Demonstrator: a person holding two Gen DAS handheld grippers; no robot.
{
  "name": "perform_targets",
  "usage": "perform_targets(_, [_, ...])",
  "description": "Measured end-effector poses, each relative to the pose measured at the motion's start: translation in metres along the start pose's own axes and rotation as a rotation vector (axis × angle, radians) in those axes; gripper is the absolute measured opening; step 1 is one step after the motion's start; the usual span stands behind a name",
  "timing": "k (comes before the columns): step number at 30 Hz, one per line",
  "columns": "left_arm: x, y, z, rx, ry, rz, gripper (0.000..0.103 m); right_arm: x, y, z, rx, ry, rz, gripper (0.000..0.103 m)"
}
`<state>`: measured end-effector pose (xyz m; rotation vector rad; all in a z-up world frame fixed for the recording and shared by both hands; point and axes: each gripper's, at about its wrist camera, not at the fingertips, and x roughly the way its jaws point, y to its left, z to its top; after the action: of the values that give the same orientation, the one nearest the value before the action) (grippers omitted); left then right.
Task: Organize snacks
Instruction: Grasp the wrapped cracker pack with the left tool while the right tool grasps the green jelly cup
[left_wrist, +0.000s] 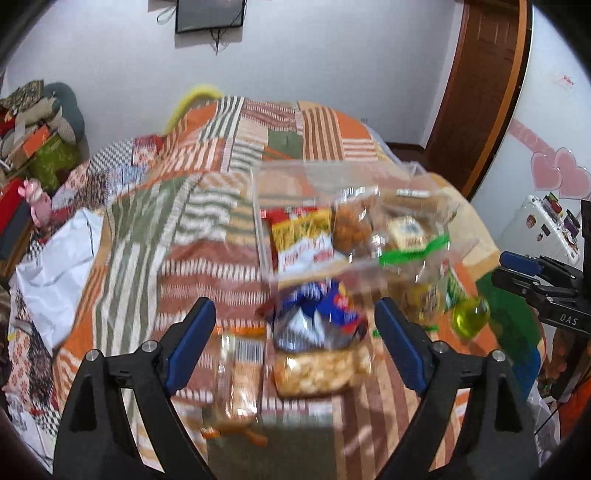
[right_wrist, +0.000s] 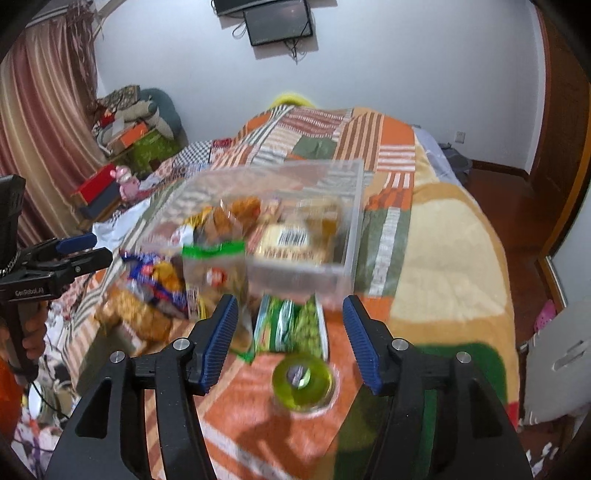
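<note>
over the quilted bed (right_wrist: 436, 229), the left gripper (left_wrist: 295, 325) holds its jaws wide and empty above a blue packet (left_wrist: 317, 317), the right gripper (right_wrist: 290, 332) stands part open and empty over a green packet (right_wrist: 291, 325), and the clear box (right_wrist: 266, 221) of snacks lies just beyond.

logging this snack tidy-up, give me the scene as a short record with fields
surface: bed with patchwork quilt
container: clear plastic box on the quilt, several snack packs already inside
loose snacks: blue packet, bag of pale puffs, slim wrapped bar, green packet, all lying on the quilt outside the box
other item: small yellow-green cup in front of the green packet
left gripper: open, nothing between the jaws, aimed at the blue packet
right gripper: open, holding nothing, above the cup and green packet
</note>
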<state>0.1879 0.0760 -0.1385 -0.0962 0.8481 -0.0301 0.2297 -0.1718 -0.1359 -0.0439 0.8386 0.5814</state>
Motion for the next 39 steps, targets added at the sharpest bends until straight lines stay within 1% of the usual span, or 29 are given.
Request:
perform_targets(5, [0.012,-0.005,-0.024,-0.011,0.059,-0.023,0.089,0.008,0.000,-0.018,0.015,0.050,0.012,0.056])
perform_targets(10, [0.025,-0.016,-0.037,-0.011,0.094,-0.042,0.089,0.018,-0.003,-0.031,0.031,0.092,0.020,0.056])
perform_targets(14, [0.037,-0.023,-0.040,-0.008,0.104,-0.037,0.089,0.024,-0.003,-0.039,0.036,0.116,0.015,0.056])
perform_targets(21, [0.062,-0.019,-0.047,-0.057,0.155,-0.038,0.089,0.030,-0.006,-0.047,0.058,0.135,0.016,0.056])
perform_targets(23, [0.064,-0.018,-0.047,-0.071,0.139,-0.036,0.088,0.029,-0.006,-0.049,0.065,0.124,0.013,0.053])
perform_targets(25, [0.064,-0.019,-0.048,-0.074,0.131,-0.041,0.088,0.027,-0.007,-0.050,0.067,0.120,0.014,0.045])
perform_targets(26, [0.064,-0.020,-0.049,-0.063,0.129,-0.042,0.085,0.027,-0.007,-0.049,0.069,0.117,0.018,0.045])
perform_targets(27, [0.063,-0.021,-0.049,-0.053,0.126,-0.039,0.079,0.027,-0.007,-0.050,0.071,0.114,0.018,0.045])
perform_targets(29, [0.060,-0.022,-0.051,-0.040,0.120,-0.030,0.076,0.025,-0.007,-0.051,0.068,0.104,0.014,0.044])
perform_targets(35, [0.049,-0.022,-0.059,-0.041,0.108,-0.032,0.074,0.018,-0.006,-0.052,0.082,0.100,0.034,0.043])
perform_targets(39, [0.034,-0.023,-0.062,-0.047,0.091,-0.036,0.074,0.011,-0.005,-0.047,0.088,0.081,0.042,0.043])
